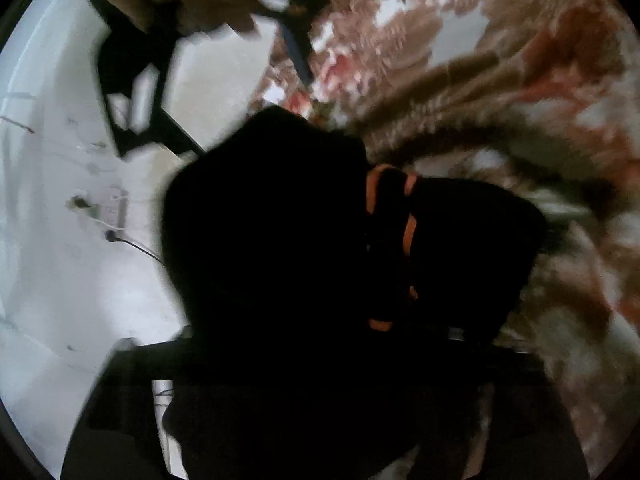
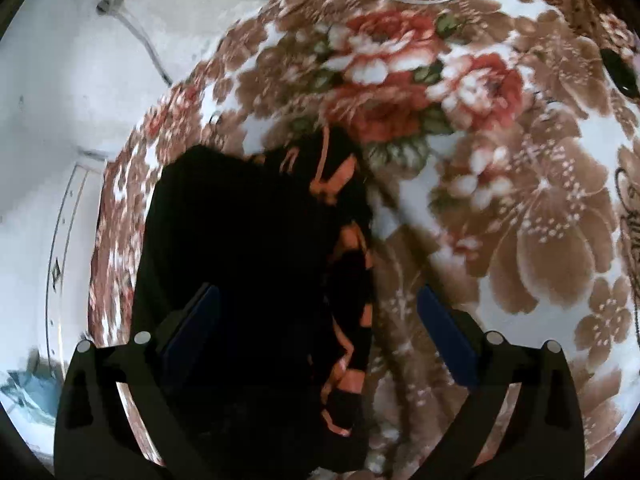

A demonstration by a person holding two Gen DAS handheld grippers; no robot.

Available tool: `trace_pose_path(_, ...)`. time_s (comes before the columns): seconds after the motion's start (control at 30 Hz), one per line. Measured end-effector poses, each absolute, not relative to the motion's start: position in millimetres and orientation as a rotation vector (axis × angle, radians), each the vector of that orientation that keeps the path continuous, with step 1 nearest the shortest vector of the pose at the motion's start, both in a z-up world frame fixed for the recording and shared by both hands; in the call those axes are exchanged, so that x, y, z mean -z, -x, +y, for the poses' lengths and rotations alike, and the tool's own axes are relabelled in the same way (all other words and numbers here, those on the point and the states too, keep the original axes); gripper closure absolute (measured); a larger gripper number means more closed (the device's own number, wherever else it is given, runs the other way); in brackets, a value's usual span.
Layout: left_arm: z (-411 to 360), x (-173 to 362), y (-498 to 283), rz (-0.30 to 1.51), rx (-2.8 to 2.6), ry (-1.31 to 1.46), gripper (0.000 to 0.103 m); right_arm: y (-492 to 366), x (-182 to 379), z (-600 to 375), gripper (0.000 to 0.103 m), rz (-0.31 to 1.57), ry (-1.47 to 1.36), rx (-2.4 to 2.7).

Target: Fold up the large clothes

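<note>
A black garment with orange stripes lies on a brown and red floral blanket. My right gripper is open above it, its blue pads spread wide to either side of the striped edge. In the left wrist view the same black garment fills the middle and hides the fingers of my left gripper, so I cannot tell how the jaws stand. The other gripper shows blurred at the upper left of that view.
The blanket covers a bed next to a white wall with a socket and cable. A dark object lies on the blanket at the far right. The wall and a cable show at left.
</note>
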State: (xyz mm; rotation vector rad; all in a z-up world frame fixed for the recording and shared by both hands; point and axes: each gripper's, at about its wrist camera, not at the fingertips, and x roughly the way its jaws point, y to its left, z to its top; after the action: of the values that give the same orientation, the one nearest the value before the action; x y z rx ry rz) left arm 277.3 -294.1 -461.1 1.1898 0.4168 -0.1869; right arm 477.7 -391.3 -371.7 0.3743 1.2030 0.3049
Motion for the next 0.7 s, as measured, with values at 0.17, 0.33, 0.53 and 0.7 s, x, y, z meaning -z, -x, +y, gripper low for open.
trace_pose_path(0.17,-281,455,-242,0.456,0.323,-1.115,0.01,-455,380,-354,0.005,1.238,-0.198,-0.332)
trace_pose_path(0.33,-263,450,-211,0.476,0.383,-1.03,0.01,-426,393,-332,0.006,1.228,-0.002,-0.307)
trace_pose_path(0.53,-222,413,-189,0.536,0.417,-0.839,0.01,-441,369,-379,0.005,1.136,-0.377,-0.37)
trace_pose_path(0.7,-184,384,-215,0.629,0.342,-0.727,0.01,-496,363,-381,0.005,1.181,-0.555,-0.444)
